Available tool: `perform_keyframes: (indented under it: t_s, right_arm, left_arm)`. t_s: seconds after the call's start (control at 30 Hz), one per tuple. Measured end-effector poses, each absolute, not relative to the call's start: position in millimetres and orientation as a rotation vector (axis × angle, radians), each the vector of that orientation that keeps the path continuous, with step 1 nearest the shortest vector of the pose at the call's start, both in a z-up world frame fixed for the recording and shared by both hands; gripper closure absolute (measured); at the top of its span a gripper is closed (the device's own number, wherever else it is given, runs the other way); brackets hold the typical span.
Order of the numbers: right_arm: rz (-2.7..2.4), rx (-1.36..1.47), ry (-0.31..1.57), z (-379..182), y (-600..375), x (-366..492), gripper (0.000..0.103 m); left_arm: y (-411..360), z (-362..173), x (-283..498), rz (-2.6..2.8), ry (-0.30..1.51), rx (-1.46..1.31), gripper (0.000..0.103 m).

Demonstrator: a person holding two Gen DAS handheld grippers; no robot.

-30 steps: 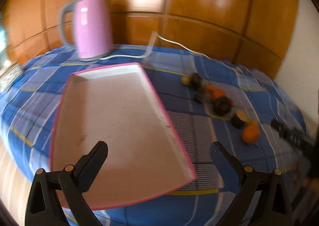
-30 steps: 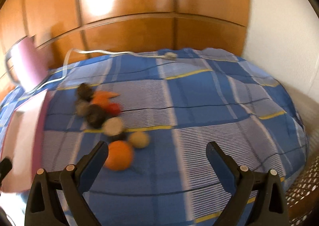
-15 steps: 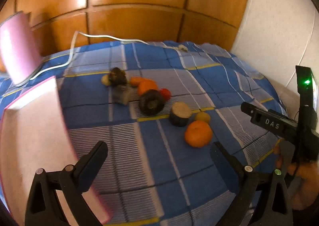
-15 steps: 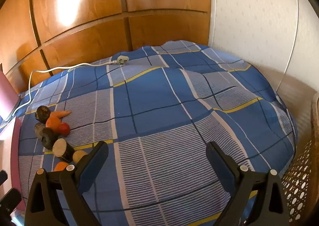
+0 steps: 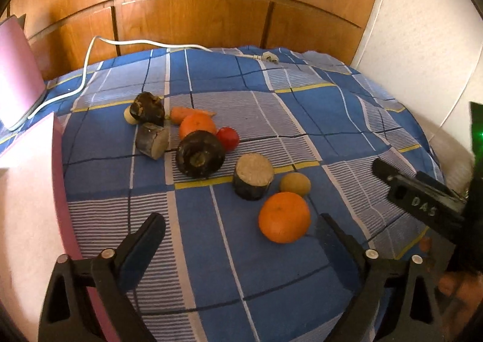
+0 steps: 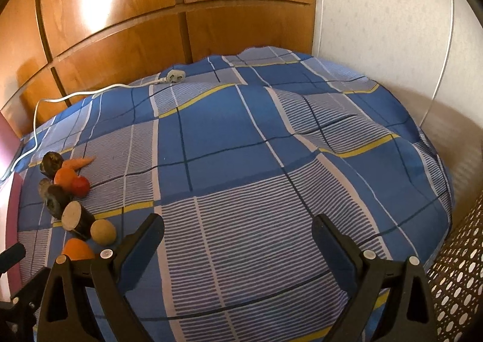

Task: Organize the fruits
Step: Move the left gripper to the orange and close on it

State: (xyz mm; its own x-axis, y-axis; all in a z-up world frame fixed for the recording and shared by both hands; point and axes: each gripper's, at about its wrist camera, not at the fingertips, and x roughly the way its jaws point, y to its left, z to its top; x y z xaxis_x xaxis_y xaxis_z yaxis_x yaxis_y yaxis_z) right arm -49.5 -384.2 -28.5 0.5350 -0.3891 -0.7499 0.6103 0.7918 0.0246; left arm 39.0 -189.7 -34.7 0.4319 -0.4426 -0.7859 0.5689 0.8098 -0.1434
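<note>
two jaws of my left gripper (image 5: 238,228) are closing with nothing between them, the near orange (image 5: 284,217) lying on the cloth (image 5: 317,106) just inside my right-side finger, so a sideways nudge may roll it away.

A tabletop under a blue checked cloth (image 5: 302,118) carries a cluster of fruits and vegetables (image 5: 211,158), a white cable (image 5: 90,70), a pink kettle (image 5: 15,76) and a pink-rimmed tray (image 5: 27,221).

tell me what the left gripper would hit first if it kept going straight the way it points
Probably bare checked cloth: the left gripper, its empty jaws closing, has the near orange just inside its right finger, so that might get clipped; depth is unclear.
</note>
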Motion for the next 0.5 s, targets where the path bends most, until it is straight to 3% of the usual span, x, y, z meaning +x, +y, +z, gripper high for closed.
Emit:
perform_keyframes:
  t_s: [0.5]
  right_arm:
    - [-0.639,0.326,0.86,-45,-391,-48,0.003]
  left_arm:
    - [-217,-53,40,-0.698,0.982,0.138,0.021]
